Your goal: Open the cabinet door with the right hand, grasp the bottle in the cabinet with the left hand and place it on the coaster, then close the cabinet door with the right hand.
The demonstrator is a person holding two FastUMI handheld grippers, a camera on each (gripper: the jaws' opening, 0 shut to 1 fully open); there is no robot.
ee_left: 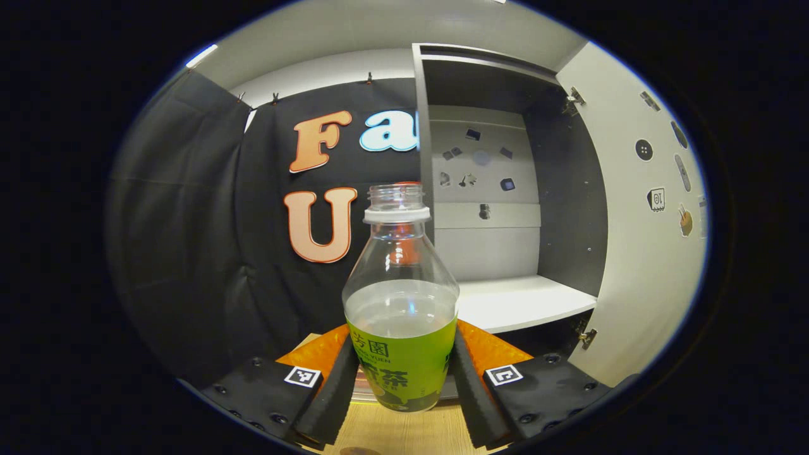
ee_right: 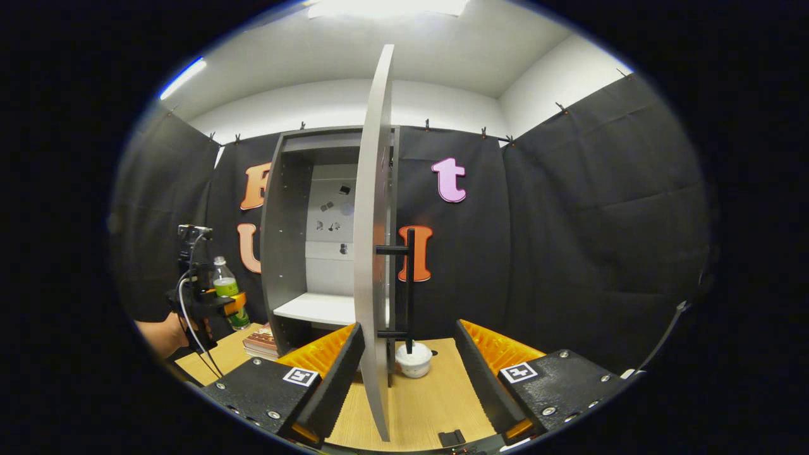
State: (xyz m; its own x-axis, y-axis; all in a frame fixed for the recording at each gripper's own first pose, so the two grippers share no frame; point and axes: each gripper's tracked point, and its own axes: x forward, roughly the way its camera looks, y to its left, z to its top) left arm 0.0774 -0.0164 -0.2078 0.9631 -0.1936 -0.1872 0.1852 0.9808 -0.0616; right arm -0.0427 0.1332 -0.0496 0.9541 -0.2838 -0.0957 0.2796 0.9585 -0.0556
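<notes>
Two handheld grippers, same build.
Left gripper (ee_left: 401,379) and right gripper (ee_right: 407,379), bottom of frame: ribbed inner pads, black studded blocks with screws, square black-and-white marker each. Far left of the right gripper view: cables loop below the hand (ee_right: 167,333).

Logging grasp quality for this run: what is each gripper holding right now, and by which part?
The left gripper holds the bottle by its green-labelled lower body, jaws on either side. The right gripper holds nothing; its open jaws straddle the cabinet door edge.
</notes>
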